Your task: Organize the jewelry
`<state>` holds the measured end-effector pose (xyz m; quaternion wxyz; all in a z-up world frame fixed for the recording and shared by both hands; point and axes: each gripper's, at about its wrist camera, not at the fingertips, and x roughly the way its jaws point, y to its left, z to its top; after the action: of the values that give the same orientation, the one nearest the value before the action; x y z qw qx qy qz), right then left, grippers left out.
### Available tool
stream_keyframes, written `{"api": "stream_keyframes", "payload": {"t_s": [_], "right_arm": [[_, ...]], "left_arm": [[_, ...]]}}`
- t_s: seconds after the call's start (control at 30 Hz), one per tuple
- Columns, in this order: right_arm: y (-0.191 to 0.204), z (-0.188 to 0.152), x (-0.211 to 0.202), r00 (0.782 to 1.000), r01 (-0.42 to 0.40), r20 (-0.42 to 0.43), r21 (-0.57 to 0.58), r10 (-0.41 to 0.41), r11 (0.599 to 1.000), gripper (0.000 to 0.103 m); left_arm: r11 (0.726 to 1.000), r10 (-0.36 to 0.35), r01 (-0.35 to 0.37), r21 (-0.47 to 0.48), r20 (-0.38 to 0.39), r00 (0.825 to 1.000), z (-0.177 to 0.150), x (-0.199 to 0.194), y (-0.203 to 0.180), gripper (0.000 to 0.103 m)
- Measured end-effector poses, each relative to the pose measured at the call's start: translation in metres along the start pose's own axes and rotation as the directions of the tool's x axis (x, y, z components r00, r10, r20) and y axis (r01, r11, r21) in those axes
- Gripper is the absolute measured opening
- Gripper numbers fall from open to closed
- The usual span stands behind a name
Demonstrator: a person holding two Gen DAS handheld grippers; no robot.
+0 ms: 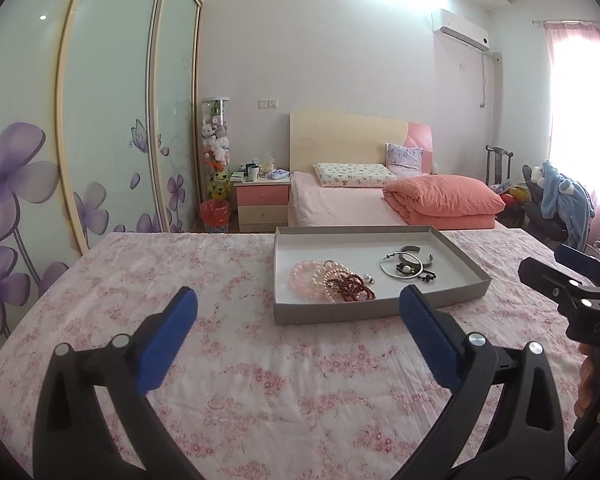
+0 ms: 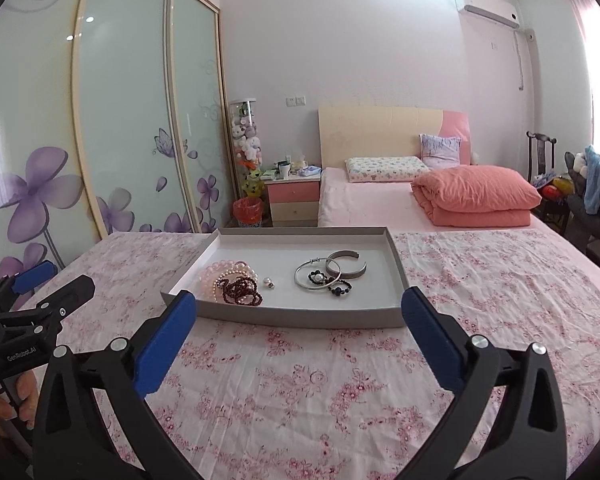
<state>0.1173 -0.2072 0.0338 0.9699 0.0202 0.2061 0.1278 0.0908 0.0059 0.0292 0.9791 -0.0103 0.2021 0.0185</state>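
Both my grippers, left [image 1: 298, 316] and right [image 2: 300, 318], are hovering wide open and empty above the floral cloth [image 2: 300, 380]. Beads [image 2: 236, 284] and bangles [image 2: 328, 274] are lying grouped inside the grey tray [image 2: 300, 316] just ahead. I judge approaching over its near rim safest; open cloth is flanking both sides.

Both wrist cameras are looking forward and slightly down across the floral tablecloth [image 1: 260, 380], fairly near the grey tray [image 1: 466, 256], which is sitting centre-right in the left view and centre [image 2: 396, 264] in the right view.
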Motion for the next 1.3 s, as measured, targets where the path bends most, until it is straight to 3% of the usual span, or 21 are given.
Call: {"api": "stream_keyframes", "payload": {"t_s": [0.63,1.3], "right_arm": [[0.0,-0.027,-0.017,1.0,-0.002,-0.023,0.022,0.003,1.0,0.101],[0.002,-0.03,-0.019,1.0,-0.006,-0.027,0.023,0.007,1.0,0.101]], "left_arm": [[1.0,-0.01,0.01,-0.024,0.007,1.0,-0.028,-0.019,0.003,0.099],[1.0,-0.02,0.02,-0.016,0.004,1.0,-0.029,-0.016,-0.001,0.099]]}}
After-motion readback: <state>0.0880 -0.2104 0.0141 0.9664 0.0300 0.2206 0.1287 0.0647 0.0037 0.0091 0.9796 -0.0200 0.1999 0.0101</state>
